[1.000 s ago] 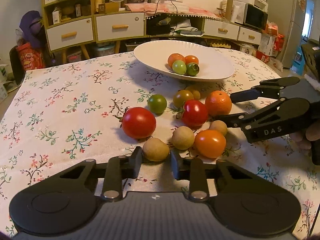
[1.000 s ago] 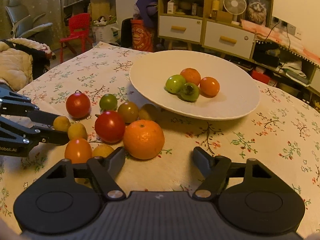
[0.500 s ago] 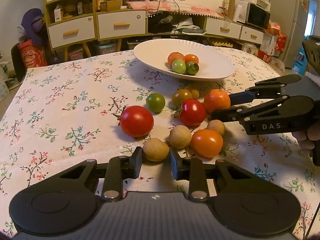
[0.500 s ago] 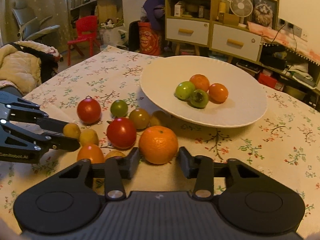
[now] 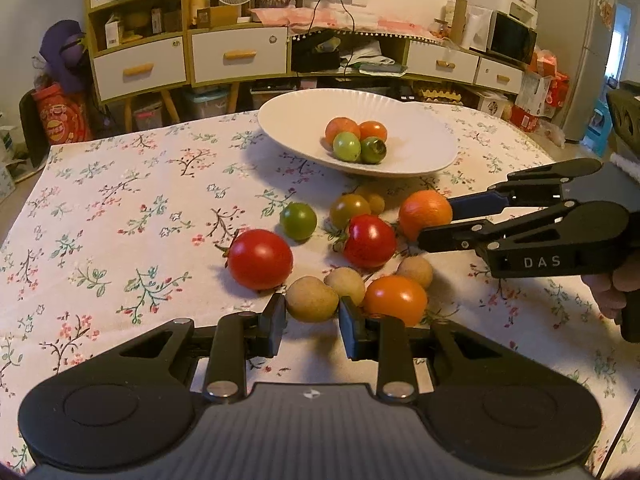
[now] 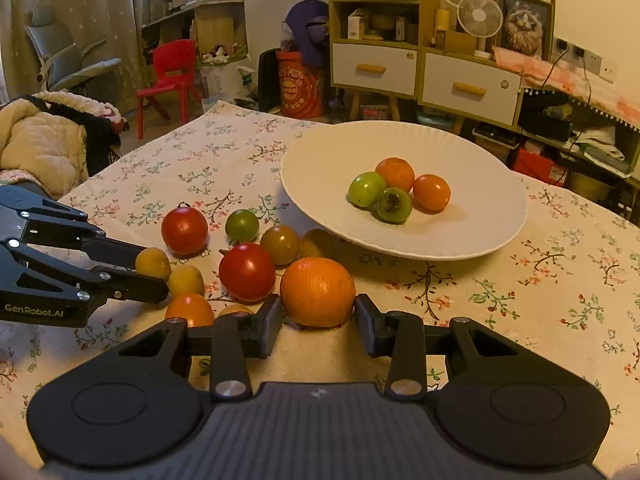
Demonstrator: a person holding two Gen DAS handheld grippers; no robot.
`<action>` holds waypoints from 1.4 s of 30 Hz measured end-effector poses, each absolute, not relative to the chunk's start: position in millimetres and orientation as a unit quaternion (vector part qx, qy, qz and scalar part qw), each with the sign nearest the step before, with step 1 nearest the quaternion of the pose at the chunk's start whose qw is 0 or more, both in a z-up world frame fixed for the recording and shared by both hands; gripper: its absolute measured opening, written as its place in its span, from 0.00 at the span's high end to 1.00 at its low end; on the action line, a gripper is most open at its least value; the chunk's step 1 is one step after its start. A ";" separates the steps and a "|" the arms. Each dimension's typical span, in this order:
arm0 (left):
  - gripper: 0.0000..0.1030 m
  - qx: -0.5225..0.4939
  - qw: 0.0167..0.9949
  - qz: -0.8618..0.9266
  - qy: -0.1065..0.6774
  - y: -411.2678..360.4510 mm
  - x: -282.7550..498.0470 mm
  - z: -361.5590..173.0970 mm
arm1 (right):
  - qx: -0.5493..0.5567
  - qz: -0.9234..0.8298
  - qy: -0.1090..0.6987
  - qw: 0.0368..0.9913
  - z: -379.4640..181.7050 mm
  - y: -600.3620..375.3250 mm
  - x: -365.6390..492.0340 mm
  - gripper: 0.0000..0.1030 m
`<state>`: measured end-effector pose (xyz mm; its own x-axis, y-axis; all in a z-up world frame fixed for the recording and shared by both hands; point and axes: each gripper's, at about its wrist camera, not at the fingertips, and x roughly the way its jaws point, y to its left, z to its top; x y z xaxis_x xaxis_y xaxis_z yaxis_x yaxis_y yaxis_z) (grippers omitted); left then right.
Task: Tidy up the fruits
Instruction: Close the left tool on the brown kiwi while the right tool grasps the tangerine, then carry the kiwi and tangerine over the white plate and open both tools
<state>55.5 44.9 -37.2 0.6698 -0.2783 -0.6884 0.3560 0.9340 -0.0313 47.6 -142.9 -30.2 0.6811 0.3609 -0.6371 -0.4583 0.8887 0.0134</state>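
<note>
A white plate (image 5: pixel 420 128) (image 6: pixel 480 216) holds several small orange and green fruits. Loose fruits lie on the floral tablecloth in front of it. My left gripper (image 5: pixel 312 320) is closed around a small tan fruit (image 5: pixel 311 298), its fingers touching both sides; it also shows in the right wrist view (image 6: pixel 148 276). My right gripper (image 6: pixel 316 320) is closed around the big orange (image 6: pixel 318 291) (image 5: pixel 424 214), its fingers at both sides; it shows in the left wrist view (image 5: pixel 436 224). Two red tomatoes (image 5: pixel 260 258) (image 5: pixel 369 240) lie between.
Near the grippers lie an orange tomato (image 5: pixel 395 299), two more tan fruits (image 5: pixel 346 283), a green tomato (image 5: pixel 298 221) and a brownish tomato (image 5: pixel 349 210). Cabinets (image 5: pixel 240 56) and a red chair (image 6: pixel 168 76) stand beyond the table's far edge.
My right gripper's fingers have narrowed from wide open onto the big orange. My left gripper has moved forward and closed on the tan fruit.
</note>
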 end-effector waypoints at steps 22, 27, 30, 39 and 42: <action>0.84 0.044 0.918 -0.184 0.348 28.0 62.2 -18.3 | -0.061 0.239 0.310 0.918 -10.3 -146.0 41.1 0.66; 0.84 0.045 0.922 -0.189 0.336 15.2 71.0 -10.6 | -0.051 0.227 0.296 0.927 -0.3 -153.8 47.0 0.66; 0.84 0.041 0.923 -0.193 0.330 6.2 77.5 -5.7 | -0.046 0.217 0.292 0.931 3.0 -160.9 53.9 0.66; 0.84 0.046 0.921 -0.205 0.329 -22.2 100.0 -6.4 | -0.052 0.186 0.296 0.936 6.1 -182.7 82.9 0.67; 0.84 0.037 0.921 -0.206 0.330 -30.3 109.6 -8.0 | -0.042 0.182 0.300 0.935 5.0 -189.9 94.3 0.67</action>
<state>109.6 -30.3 -8.0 0.6983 -0.3541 -0.6221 0.4030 0.9127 -0.0671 94.3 -189.9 5.0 0.7535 0.3158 -0.5766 -0.3661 0.9301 0.0311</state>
